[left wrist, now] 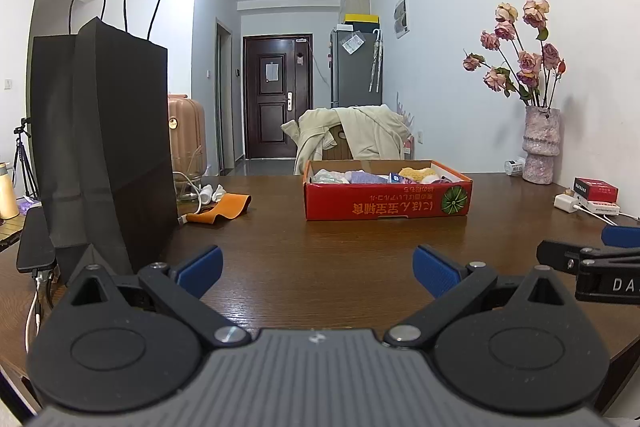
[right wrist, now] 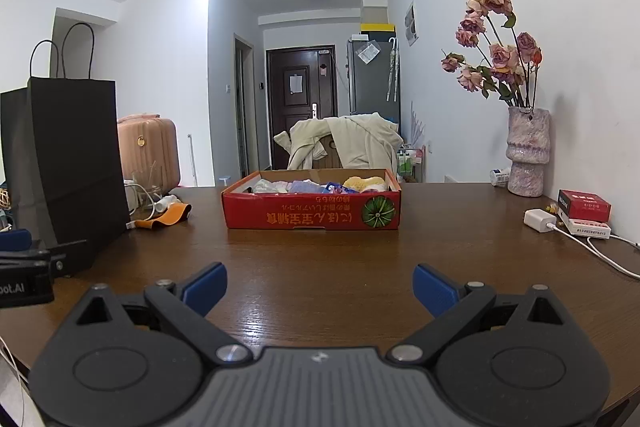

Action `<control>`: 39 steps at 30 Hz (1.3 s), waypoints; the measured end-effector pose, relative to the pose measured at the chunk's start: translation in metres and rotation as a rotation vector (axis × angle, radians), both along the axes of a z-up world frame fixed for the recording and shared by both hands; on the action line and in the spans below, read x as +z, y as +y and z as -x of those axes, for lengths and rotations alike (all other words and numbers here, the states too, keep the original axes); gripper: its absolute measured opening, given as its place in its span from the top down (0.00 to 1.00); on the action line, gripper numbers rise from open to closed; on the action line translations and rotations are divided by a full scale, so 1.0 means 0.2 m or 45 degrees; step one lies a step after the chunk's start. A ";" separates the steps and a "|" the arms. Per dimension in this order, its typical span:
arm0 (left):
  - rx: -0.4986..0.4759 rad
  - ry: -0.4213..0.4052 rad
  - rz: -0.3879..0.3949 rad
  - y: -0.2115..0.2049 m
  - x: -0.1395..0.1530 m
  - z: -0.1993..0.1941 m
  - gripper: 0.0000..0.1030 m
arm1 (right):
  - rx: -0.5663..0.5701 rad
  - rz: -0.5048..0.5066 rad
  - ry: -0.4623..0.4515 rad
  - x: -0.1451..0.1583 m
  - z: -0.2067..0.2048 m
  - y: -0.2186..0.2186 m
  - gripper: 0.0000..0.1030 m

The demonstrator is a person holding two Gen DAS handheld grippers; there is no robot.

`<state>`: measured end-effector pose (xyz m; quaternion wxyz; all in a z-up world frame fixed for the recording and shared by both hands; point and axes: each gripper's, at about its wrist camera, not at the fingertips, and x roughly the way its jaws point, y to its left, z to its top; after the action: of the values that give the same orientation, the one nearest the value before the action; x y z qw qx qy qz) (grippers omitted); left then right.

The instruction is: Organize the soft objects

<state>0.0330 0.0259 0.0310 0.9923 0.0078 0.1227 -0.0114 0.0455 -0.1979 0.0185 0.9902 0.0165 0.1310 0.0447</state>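
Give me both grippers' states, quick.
Left gripper: open, holding nothing, above the table.
Right gripper: open, holding nothing, facing the red box.

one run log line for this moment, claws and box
left claw open, empty | right claw open, empty | red box of soft items on table, untouched | black bag upright, left

Bare tabletop up to red box
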 end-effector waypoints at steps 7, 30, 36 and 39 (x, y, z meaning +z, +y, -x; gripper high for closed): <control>0.001 0.000 0.000 0.00 0.00 0.00 0.00 | 0.007 -0.003 0.001 -0.01 0.00 0.00 0.03; 0.003 -0.001 -0.001 0.00 0.00 0.00 0.00 | 0.009 -0.006 0.002 0.00 0.00 0.00 0.03; 0.001 -0.001 -0.001 0.00 0.00 0.00 0.00 | 0.008 -0.005 -0.004 0.00 0.01 -0.01 0.03; 0.002 -0.004 -0.001 0.00 0.00 0.00 0.00 | 0.008 -0.005 -0.005 0.00 0.01 0.00 0.03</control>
<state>0.0331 0.0264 0.0318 0.9926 0.0083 0.1210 -0.0105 0.0442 -0.1988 0.0186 0.9903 0.0181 0.1291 0.0479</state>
